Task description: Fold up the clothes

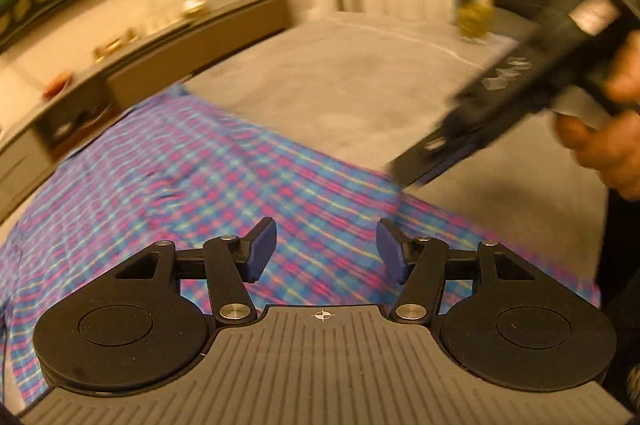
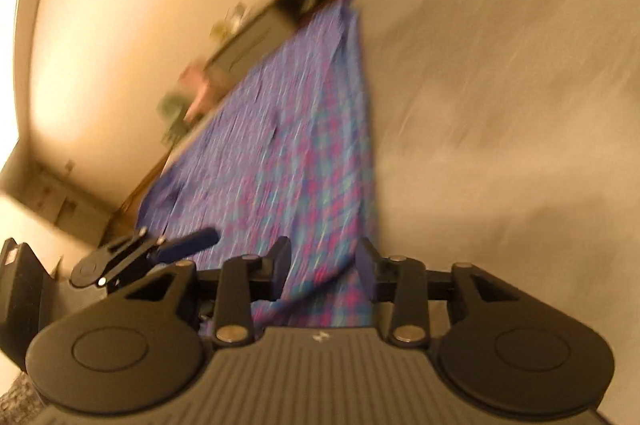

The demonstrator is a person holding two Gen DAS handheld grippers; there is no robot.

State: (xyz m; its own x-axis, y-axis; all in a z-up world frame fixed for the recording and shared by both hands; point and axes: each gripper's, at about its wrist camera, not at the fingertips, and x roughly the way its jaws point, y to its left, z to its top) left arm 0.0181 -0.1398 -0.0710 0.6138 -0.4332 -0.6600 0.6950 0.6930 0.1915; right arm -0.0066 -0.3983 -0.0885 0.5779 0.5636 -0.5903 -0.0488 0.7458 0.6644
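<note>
1. Left wrist view: the left gripper (image 1: 326, 249) hangs over a blue, pink and turquoise plaid cloth garment (image 1: 192, 177) with its jaws spread wide and nothing between the blue pads (image 1: 262, 249); whether they touch the fabric cannot be told.
2. That garment lies spread flat on a grey fabric-covered surface (image 1: 352, 77), running from about 9 o'clock across the middle of the frame and under both fingers to about 4 o'clock.
3. At 2 o'clock the right gripper (image 1: 436, 161), black and blurred by motion, points down toward the garment's far edge, held by a person's hand (image 1: 608, 129).
4. Right wrist view: the right gripper (image 2: 324, 265) has its jaws apart, and a raised fold of the plaid garment (image 2: 304, 153) sits in the gap; contact with either finger is too blurred to tell.
5. From there the garment stretches away toward 12 o'clock, with the grey surface (image 2: 500, 85) to its right.
6. At 9 o'clock the left gripper (image 2: 192, 239) shows from the side, just beside the garment's left edge.
</note>
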